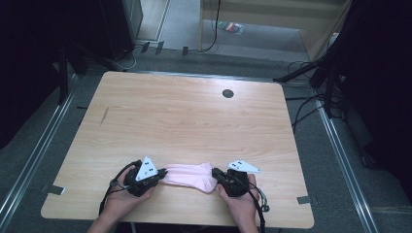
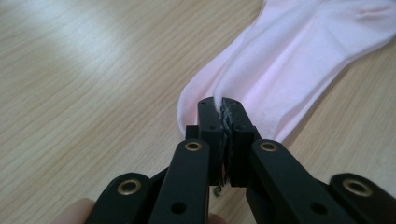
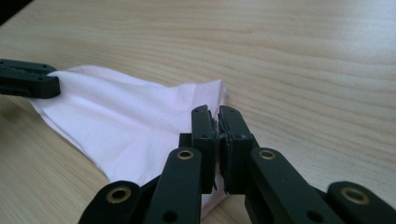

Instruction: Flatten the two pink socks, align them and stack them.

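A pale pink sock (image 1: 189, 174) lies near the front edge of the wooden table (image 1: 184, 116), stretched between the two grippers. My left gripper (image 1: 163, 173) is shut on the sock's left end; in the left gripper view its jaws (image 2: 223, 105) pinch a fold of the sock (image 2: 299, 56), which runs away to the upper right. My right gripper (image 1: 216, 174) is shut on the right end. In the right gripper view its jaws (image 3: 218, 114) close over the sock's (image 3: 126, 116) near edge, and the left gripper (image 3: 28, 79) holds the far corner at left.
A dark round grommet (image 1: 228, 93) sits in the table's far half, right of centre. A short dark mark (image 1: 104, 115) lies toward the left edge. Cables (image 1: 306, 104) and stand legs cover the floor to the right of the table.
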The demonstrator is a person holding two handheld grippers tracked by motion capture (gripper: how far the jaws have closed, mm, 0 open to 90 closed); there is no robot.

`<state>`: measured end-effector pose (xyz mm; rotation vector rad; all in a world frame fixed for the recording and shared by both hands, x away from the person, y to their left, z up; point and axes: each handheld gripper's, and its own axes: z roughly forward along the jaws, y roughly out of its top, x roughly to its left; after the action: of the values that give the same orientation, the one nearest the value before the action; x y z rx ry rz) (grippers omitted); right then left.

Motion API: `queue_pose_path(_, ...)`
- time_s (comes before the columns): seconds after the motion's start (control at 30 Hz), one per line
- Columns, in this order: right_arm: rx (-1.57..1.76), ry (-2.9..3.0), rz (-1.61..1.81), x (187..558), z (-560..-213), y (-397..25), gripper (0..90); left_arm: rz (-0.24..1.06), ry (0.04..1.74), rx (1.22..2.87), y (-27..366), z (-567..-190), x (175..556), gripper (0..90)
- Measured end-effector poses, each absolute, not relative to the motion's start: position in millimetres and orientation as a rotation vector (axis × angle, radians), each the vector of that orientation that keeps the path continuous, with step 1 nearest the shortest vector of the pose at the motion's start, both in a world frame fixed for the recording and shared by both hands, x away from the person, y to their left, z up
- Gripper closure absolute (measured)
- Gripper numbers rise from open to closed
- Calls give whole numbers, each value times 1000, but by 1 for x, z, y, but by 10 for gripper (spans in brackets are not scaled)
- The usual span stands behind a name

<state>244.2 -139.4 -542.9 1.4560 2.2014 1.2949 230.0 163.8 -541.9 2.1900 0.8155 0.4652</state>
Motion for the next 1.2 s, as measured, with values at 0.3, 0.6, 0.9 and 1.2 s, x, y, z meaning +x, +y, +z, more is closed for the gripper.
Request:
queue_pose_path(0.3, 1491, 2096, 1341, 243, -536, -147, 693, 376, 827, 2040, 173, -540, 232, 629)
queue_pose_path(0.6, 1379, 2222, 1415, 231, -535, -122, 788, 211, 921, 1927, 174, -541, 245, 827)
queue_pose_path(0.9, 1370, 2312, 1263, 235, -550, -115, 843, 233, 962, 2044, 168, -551, 243, 760)
queue_pose_path(1.2, 1355, 2257, 1330, 234, -540, -124, 811, 155, 971, 1850, 186, -538, 247, 758)
